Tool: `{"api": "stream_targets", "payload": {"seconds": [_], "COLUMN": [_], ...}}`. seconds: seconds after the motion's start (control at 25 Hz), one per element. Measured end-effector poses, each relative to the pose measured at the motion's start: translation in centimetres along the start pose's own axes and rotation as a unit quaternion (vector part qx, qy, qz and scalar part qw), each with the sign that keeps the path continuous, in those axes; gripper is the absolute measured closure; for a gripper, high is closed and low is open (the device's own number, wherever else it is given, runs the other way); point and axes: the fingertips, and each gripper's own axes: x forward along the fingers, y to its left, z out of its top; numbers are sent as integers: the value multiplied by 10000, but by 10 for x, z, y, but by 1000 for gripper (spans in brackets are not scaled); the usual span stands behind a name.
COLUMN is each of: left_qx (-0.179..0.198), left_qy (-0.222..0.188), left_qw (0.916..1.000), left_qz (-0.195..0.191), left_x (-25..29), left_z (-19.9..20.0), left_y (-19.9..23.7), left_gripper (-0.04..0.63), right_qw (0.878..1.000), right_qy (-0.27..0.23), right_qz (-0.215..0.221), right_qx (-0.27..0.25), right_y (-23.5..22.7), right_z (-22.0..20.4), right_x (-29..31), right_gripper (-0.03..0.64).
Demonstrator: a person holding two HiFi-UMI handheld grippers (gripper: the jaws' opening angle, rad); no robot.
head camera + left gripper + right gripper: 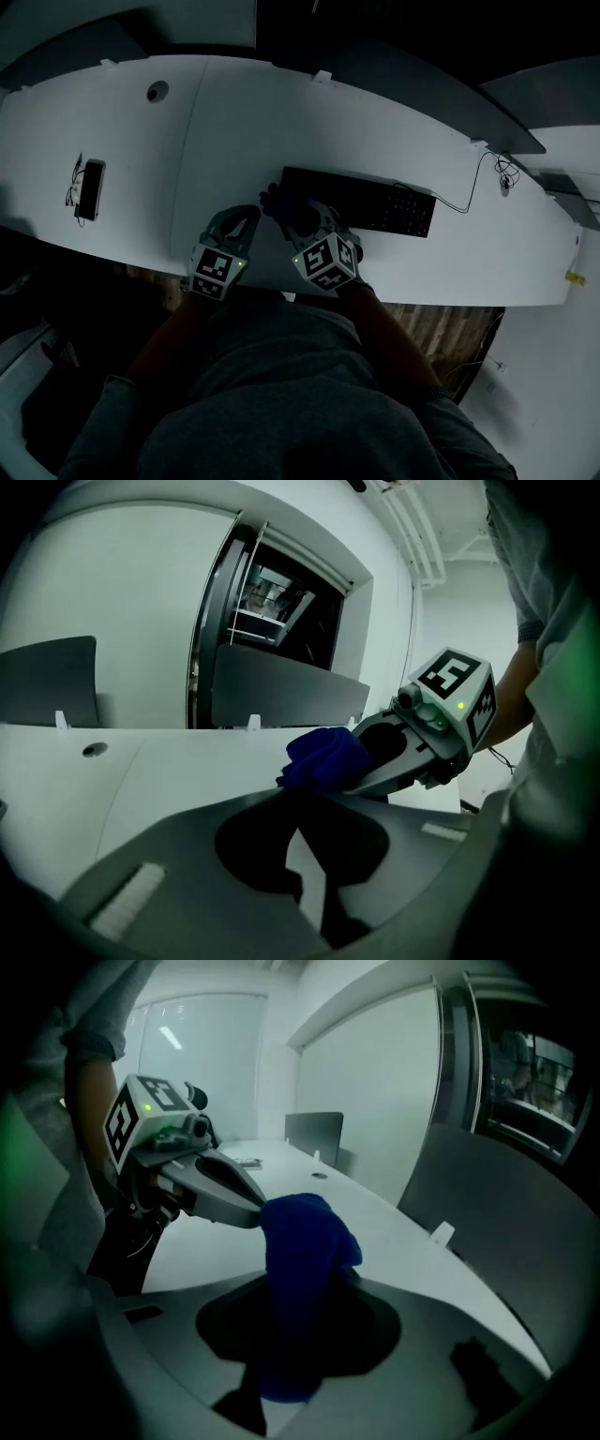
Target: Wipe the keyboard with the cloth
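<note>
White desk [244, 122] curves across a dim office, with dark grey partition panels [281, 688] standing along its far edge and wooden floor [441, 328] showing below its near edge. On the desk lies a black keyboard [375, 202], its thin cable [469, 199] looping away to the right. Well off to the left lies a phone [91, 187], and beyond that there is a round cable hole [157, 91].

Both grippers point at the keyboard's left end. The right gripper [302, 221] has its jaws clamped on a dark blue cloth [305, 1241]. The fabric runs down between them and bunches out past their tips. From the head view the cloth sits over the keyboard's left corner; whether it touches the keys cannot be told.

The left gripper [247, 221] is just beside the right one, angled toward the same bundle. Its jaws are drawn together, with only a thin sliver of desk showing between them lower down. Their tips meet right at the cloth's edge; whether a fold is caught there cannot be told.

The person's forearms and grey sleeves fill the lower part of the head view.
</note>
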Motion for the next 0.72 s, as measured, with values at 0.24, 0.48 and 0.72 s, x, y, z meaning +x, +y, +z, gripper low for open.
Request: {"api": "stream_targets", "payload": {"seconds": [0.24,0.48,0.72], "left_qx": [-124,-107,26], "left_qy": [114,135,156], "left_qw": [9998,9994,9988], "left_qz": [-134,-285,-465], "left_x": [6,9,13], "left_z": [-11,-14,-11], "left_y": [6,6,-3], "left_gripper": [587,588,588], "right_qw": [9994,9976,9963], "right_qy": [317,553,650], "right_qz": [54,-155,-332], "right_qx": [100,383,462], "right_y": [7,2,-2], "right_z": [-14,-27,-34], "right_x": [27,39,37], "right_gripper": [480,480,480]}}
